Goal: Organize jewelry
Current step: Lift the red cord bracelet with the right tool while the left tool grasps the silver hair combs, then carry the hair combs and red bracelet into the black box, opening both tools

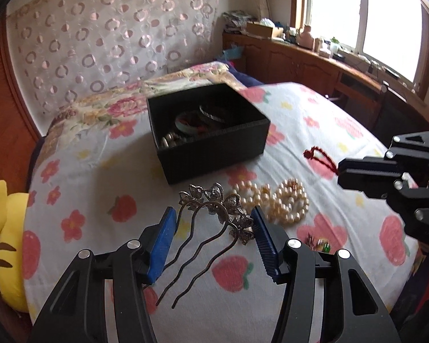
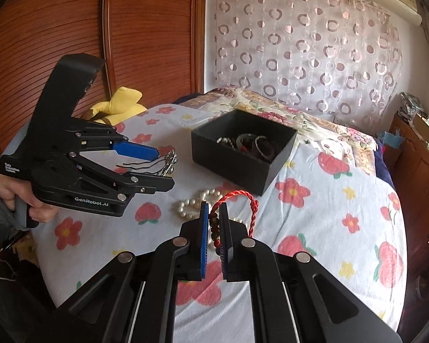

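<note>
A black open box (image 1: 211, 143) sits on the bed and holds bangles and beads; it also shows in the right wrist view (image 2: 243, 157). My left gripper (image 1: 213, 217) is shut on a silver flower hair comb (image 1: 214, 203), held above the bedspread; in the right wrist view the left gripper (image 2: 166, 165) holds the comb (image 2: 168, 161) left of the box. My right gripper (image 2: 214, 214) is shut on a bracelet of dark beads with a red cord loop (image 2: 243, 200). The cord (image 1: 320, 157) hangs from the right gripper (image 1: 341, 173). Pearl bracelets (image 1: 286, 203) lie on the bed.
A strawberry and flower bedspread (image 1: 100, 171) covers the bed. A yellow plush toy (image 1: 3, 228) lies at its left edge. Small green and gold pieces (image 1: 319, 243) lie near the left gripper. A wooden cabinet with clutter (image 1: 314, 57) stands under the window.
</note>
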The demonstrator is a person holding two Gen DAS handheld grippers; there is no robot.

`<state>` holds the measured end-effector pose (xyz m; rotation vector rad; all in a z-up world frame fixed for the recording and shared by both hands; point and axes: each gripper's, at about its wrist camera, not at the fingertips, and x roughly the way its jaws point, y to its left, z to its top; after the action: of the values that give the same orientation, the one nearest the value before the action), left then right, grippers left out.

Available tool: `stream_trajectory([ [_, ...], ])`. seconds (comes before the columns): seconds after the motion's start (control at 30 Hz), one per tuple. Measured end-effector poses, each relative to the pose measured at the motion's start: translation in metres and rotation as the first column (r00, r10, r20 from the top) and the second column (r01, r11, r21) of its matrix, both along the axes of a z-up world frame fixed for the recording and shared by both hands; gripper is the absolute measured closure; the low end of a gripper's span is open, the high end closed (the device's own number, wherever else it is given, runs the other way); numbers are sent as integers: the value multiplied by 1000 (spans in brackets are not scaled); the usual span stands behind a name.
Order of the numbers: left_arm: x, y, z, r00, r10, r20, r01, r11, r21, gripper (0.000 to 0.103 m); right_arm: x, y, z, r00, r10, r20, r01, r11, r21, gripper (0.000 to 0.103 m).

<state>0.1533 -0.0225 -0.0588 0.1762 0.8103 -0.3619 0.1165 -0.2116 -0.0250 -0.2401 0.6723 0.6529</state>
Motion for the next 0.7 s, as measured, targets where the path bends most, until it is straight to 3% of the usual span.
stream_trajectory([
  [0.47, 50, -6, 44, 997, 16, 81, -10, 997, -72, 51, 66, 3, 29, 1000, 14, 26, -15, 999, 36, 95],
  [0.7, 92, -8, 47, 997, 17, 73, -11, 996, -93, 51, 107, 10, 27, 999, 37, 14, -38, 998, 48, 95],
])
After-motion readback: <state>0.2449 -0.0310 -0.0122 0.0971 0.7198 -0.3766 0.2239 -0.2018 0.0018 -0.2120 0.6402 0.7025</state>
